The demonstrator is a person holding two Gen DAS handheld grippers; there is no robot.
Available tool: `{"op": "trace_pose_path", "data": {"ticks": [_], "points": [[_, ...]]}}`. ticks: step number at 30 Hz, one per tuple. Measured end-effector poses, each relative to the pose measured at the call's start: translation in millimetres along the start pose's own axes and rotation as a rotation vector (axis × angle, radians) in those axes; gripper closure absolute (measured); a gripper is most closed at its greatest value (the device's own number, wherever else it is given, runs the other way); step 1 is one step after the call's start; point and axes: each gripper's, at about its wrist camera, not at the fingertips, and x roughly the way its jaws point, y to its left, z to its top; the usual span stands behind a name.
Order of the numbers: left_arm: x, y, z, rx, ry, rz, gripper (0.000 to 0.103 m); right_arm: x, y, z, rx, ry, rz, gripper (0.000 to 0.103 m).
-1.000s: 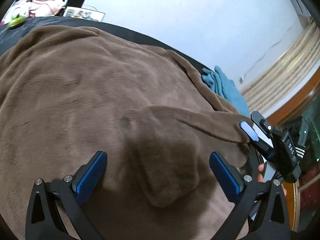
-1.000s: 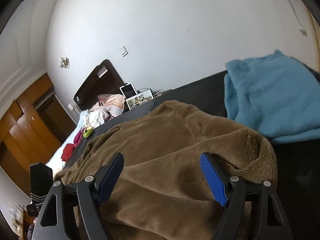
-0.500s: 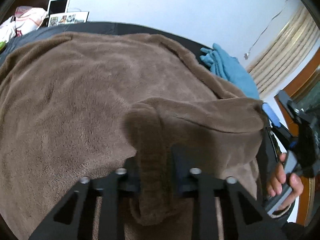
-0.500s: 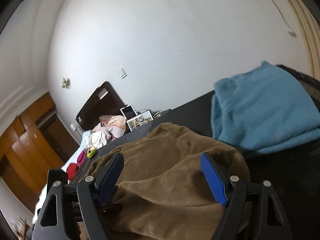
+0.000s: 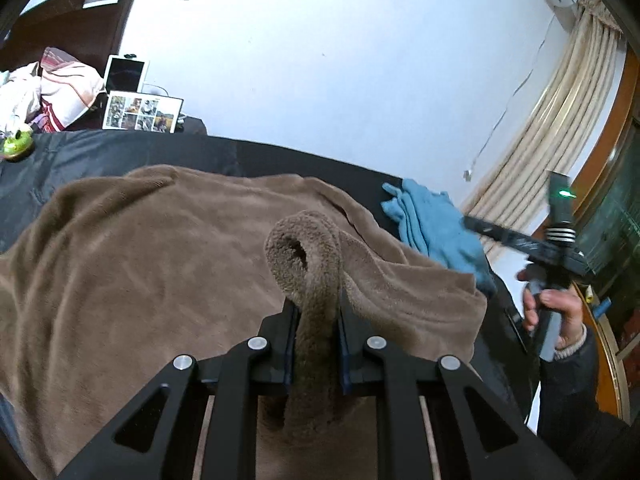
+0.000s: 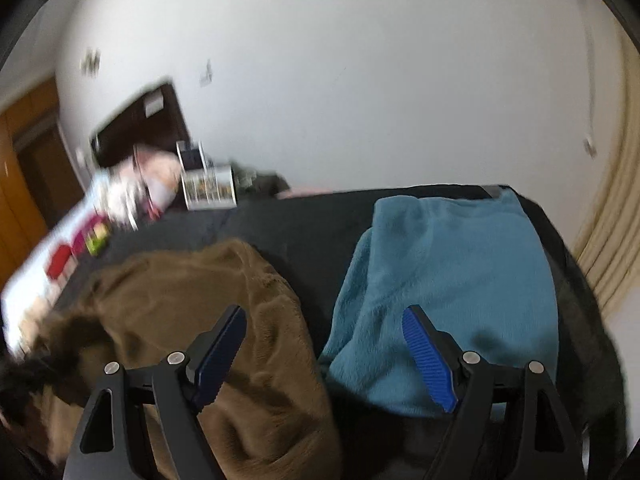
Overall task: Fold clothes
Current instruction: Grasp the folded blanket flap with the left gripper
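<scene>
A brown fleece garment (image 5: 152,264) lies spread on the black bed cover (image 5: 120,152). My left gripper (image 5: 316,312) is shut on the garment's sleeve cuff (image 5: 304,252), which stands up as a loop between the jaws. My right gripper (image 6: 324,344) is open and empty, held above the gap between the brown garment (image 6: 240,320) and a teal garment (image 6: 452,280). In the left wrist view the right gripper (image 5: 532,240) shows at the right, held in a hand, above the teal garment (image 5: 436,228).
A photo frame (image 5: 142,114), a tablet and a pile of pink and white clothes (image 5: 52,84) sit at the head of the bed by a dark headboard. A green object (image 5: 18,146) lies at the far left. Cream curtains (image 5: 560,128) hang on the right.
My left gripper closed on the brown sleeve and lifted it up. My right gripper stayed open, rose off the brown garment and swung right toward the teal one.
</scene>
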Motion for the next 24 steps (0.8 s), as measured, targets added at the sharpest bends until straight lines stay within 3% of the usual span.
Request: {"op": "trace_pose_path", "data": {"ticks": [3,7,10,16,19,21,24], "points": [[-5,4,3,-0.006,-0.014,-0.022,0.085,40,38,15,-0.151,0.124,-0.033,0.02],[-13,10,6,-0.013,-0.034,-0.05,0.085,110,91,20,-0.387,0.303,-0.147,0.02],[-31,15,12,-0.013,-0.086,-0.053,0.085,152,105,16,-0.487,0.408,-0.244,0.02],[-63,62,32,-0.098,-0.191,-0.007,0.085,163,68,32,-0.465,0.377,-0.469,0.02],[-60,85,31,-0.16,-0.187,-0.01,0.085,161,44,43,-0.394,0.336,-0.536,0.02],[-53,98,28,-0.187,-0.171,0.026,0.085,158,33,46,-0.353,0.321,-0.54,0.02],[-45,116,20,-0.23,-0.151,0.083,0.085,153,27,51,-0.366,0.25,-0.64,0.02]]}}
